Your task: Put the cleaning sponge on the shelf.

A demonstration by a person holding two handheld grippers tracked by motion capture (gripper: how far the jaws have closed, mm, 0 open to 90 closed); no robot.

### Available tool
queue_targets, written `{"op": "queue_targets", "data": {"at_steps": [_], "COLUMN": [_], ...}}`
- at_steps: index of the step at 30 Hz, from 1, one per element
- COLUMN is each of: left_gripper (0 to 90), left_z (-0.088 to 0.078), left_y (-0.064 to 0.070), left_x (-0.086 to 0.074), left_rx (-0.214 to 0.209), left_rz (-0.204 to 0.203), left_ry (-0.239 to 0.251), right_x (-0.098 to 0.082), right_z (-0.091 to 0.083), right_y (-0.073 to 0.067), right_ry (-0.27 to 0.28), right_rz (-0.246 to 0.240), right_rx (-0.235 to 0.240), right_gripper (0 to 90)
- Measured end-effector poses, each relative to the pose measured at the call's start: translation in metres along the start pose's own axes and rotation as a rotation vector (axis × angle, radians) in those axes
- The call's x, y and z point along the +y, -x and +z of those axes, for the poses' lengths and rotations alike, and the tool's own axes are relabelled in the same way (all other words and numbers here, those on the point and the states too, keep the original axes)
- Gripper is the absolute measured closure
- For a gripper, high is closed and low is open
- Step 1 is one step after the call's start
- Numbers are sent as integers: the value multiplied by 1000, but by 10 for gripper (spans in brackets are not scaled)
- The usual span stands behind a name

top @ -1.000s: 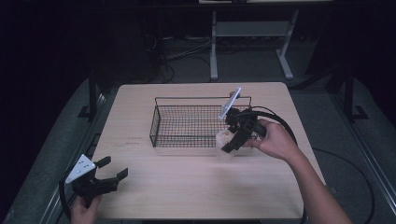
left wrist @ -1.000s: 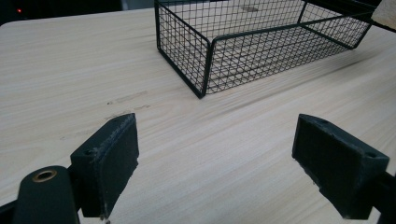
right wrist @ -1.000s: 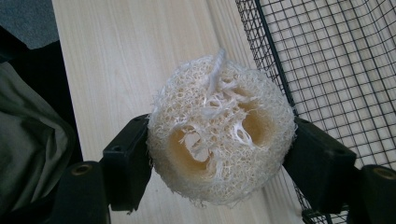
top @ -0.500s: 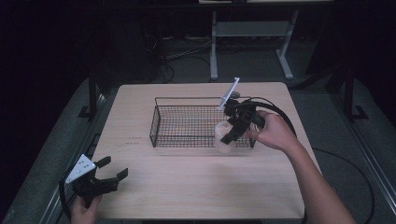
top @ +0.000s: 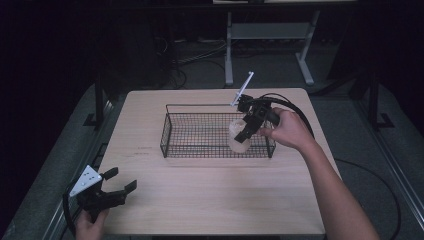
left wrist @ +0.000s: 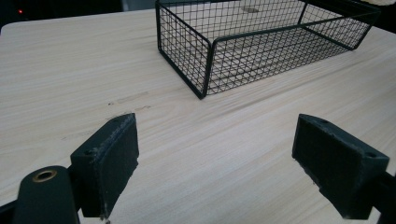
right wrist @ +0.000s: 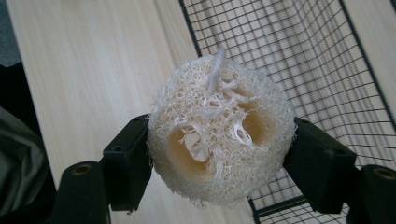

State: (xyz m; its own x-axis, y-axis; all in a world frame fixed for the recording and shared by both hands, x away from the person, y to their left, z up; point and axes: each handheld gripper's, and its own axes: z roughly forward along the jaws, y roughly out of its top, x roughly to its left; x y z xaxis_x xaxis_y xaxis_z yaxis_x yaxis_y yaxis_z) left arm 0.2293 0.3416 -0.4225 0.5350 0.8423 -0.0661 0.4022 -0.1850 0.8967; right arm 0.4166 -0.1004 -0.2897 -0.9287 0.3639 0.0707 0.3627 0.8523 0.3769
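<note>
Moved: since the earlier picture the right gripper (top: 246, 131) has carried the loofah sponge (top: 239, 138) from the table just outside the basket to over the right end of the wire basket (top: 170, 131); the left gripper (top: 116, 187) has stayed where it was.
Left gripper: it sits at about 7 o'clock on the table (top: 210, 200), well apart from the basket. Its jaws are spread wide with nothing between them, only bare wood (left wrist: 219, 163).
Table: light wood with thin lines in it. Some small faint marks lie on it at 9 o'clock from the basket, too small to read.
Wire basket: black, made of thin wire squares, long and low, in the middle of the table toward 12 o'clock.
Loofah sponge: pale cream, round and fat, rough and stringy like a net (right wrist: 219, 135). It has two deep holes in its face and loose white threads sticking out. It bears no writing.
Where the sponge is: at about 3 o'clock on the basket, just at its right wall.
Right gripper: its two black jaws squeeze the sponge from both sides (right wrist: 219, 154).
</note>
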Motion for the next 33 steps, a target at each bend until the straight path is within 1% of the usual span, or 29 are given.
{"op": "queue_targets", "data": {"at_steps": [5,6,7,14,21,23,25,33], "left_gripper": [138,138,138,138,138,138,138,138], "left_z": [0,0,0,-1,-1,-2,-2,-1], "left_y": [0,0,0,-1,-1,-1,-1,-1], "left_x": [0,0,0,0,0,0,0,0], "left_rx": [0,-1,0,-2,-1,0,-1,0], "left_rz": [0,0,-1,-6,-5,0,-6,-1], "left_ry": [0,1,1,3,-1,0,7,-1], "right_x": [5,5,5,4,8,8,9,11], "right_z": [0,0,-1,1,3,5,7,16], "right_y": [7,9,10,21,29,31,34,42], "right_ry": [-6,1,5,9,8,7,8,-5], "right_rz": [14,14,20,53,65,70,76,94], "right_rx": [-11,-10,-5,-17,-25,-29,-29,-32], "right_gripper": [277,278,277,278,277,277,278,277]}}
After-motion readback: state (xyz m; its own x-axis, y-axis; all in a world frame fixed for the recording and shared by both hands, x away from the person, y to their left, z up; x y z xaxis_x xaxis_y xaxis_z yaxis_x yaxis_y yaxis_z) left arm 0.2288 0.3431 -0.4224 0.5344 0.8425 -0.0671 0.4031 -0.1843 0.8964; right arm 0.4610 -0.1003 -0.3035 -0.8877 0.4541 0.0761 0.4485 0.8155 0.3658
